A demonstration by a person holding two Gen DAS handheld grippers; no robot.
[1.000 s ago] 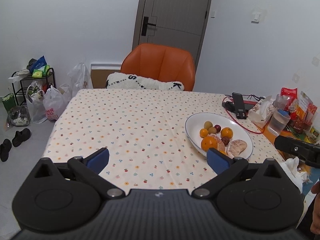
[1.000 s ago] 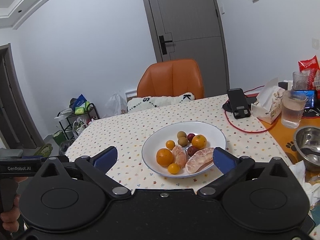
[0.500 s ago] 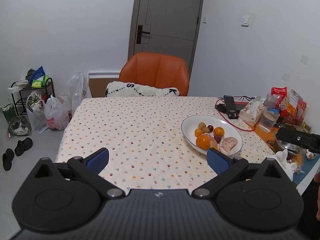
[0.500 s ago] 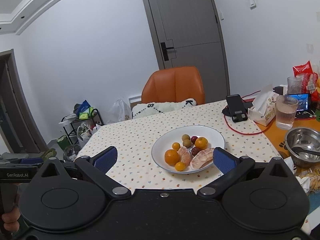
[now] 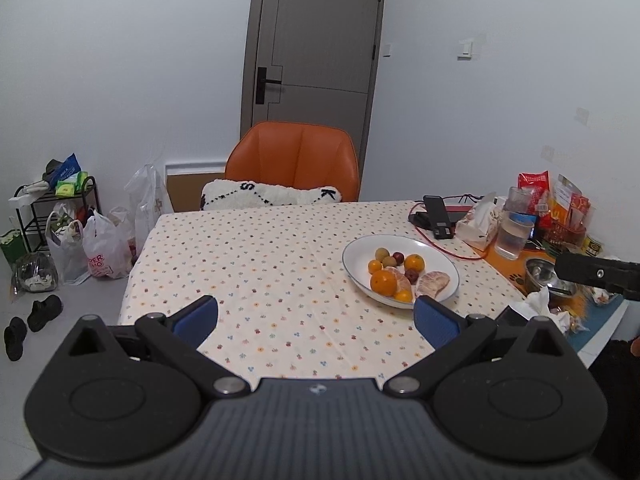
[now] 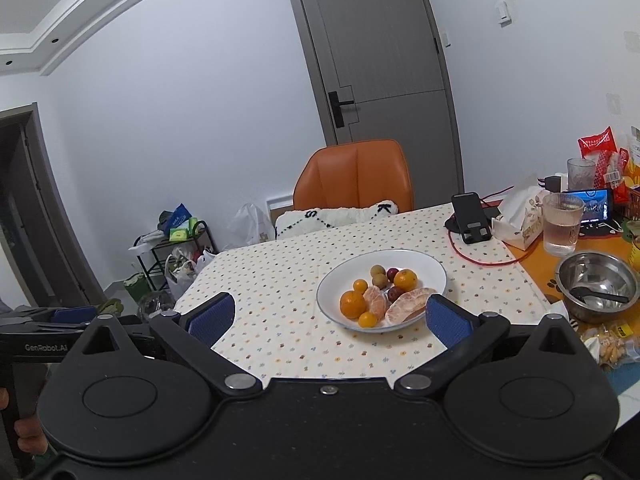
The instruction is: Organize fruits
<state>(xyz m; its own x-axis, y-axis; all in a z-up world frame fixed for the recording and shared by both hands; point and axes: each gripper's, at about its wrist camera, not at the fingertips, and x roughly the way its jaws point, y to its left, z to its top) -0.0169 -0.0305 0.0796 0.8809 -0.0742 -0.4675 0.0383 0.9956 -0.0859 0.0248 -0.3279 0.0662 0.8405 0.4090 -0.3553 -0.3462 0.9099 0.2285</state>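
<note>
One dotted table [image 5: 256,264] carries one white plate [image 6: 424,266] of fruit. On the plate lie two peeled citrus pieces, four orange fruits (the largest [image 6: 353,304] at the near left), two brownish ones and two dark red. Right of the plate stand a steel bowl [image 6: 596,286] and a water glass [image 6: 562,224]. Left gripper [image 5: 316,314] and right gripper [image 6: 330,314] are spread wide near the plate, both empty.

Your left gripper [image 5: 316,318] hangs wide open above the near table edge.
Ahead and to your right, the white plate [image 5: 356,250] holds oranges [image 5: 383,282], peeled segments [image 5: 432,282] and small dark fruits; an orange chair [image 5: 294,164] stands beyond the dotted tablecloth [image 5: 260,256].
</note>
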